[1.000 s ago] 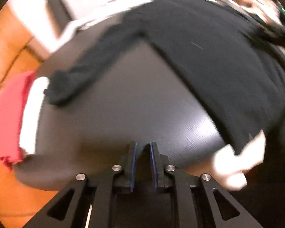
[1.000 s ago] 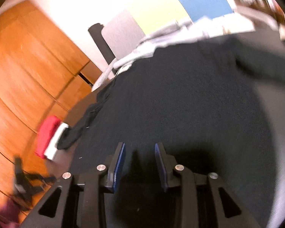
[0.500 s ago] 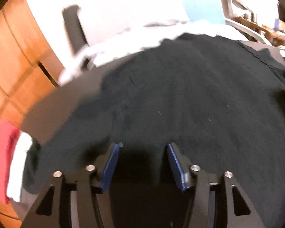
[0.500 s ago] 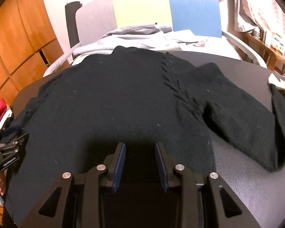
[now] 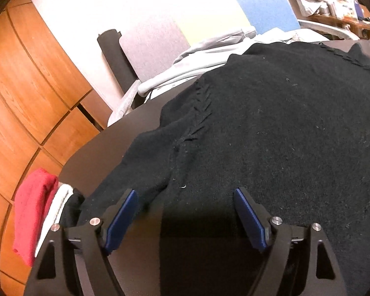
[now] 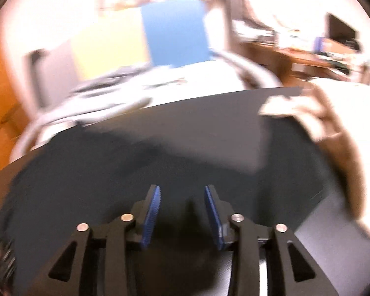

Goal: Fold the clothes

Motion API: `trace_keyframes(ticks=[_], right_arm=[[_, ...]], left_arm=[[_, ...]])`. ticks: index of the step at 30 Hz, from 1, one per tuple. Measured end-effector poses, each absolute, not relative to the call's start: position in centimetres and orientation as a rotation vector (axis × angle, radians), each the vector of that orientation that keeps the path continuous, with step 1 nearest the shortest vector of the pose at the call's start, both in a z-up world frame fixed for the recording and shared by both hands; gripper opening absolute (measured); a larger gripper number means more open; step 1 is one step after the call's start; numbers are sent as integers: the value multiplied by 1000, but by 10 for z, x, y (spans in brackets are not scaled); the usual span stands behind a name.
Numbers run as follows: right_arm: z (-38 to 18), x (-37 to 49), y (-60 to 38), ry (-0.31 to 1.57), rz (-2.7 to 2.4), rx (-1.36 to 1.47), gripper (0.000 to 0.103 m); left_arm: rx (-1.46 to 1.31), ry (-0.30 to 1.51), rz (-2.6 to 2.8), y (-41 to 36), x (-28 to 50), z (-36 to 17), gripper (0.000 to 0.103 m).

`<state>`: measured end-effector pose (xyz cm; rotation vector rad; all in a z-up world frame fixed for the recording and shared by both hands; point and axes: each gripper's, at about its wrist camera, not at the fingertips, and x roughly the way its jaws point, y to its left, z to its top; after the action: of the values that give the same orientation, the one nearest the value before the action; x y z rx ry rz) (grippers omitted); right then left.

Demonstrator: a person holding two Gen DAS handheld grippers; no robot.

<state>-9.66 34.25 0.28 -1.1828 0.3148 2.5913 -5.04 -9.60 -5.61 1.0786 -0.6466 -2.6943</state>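
Landmark: dark table (image 5: 106, 148).

- Folded stack at the table's left edge: red garment (image 5: 33, 212), white garment (image 5: 58, 207) beside it, a dark piece next in.
- Left gripper (image 5: 185, 194): over the table's near side, jaws wide and opening, nothing pinched; the pads hang above the cloth.
- Black sweater (image 5: 271, 135): spread flat across the table, left sleeve (image 5: 125, 182) running toward the folded stack, cable stitching along the shoulder seam.
- Grey garment (image 5: 204, 56): heaped beyond the table's far edge, before a grey, yellow and blue panel.
- Right gripper (image 6: 182, 192): blurred view, above the sweater (image 6: 111, 172) on the table, jaws part-way apart and opening, empty.
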Motion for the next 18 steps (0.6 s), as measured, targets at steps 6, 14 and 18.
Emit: trace_keyframes(ticks=[6, 14, 18], right_arm=[[-21, -156, 429, 316, 2343, -1314, 40], [-40, -134, 479, 316, 2237, -1334, 42], [-38, -107, 500, 419, 2259, -1292, 21]], left_arm=[[1138, -491, -2718, -113, -57, -54, 92], [1267, -179, -2734, -141, -68, -57, 103], [1265, -168, -2734, -139, -67, -58, 103]])
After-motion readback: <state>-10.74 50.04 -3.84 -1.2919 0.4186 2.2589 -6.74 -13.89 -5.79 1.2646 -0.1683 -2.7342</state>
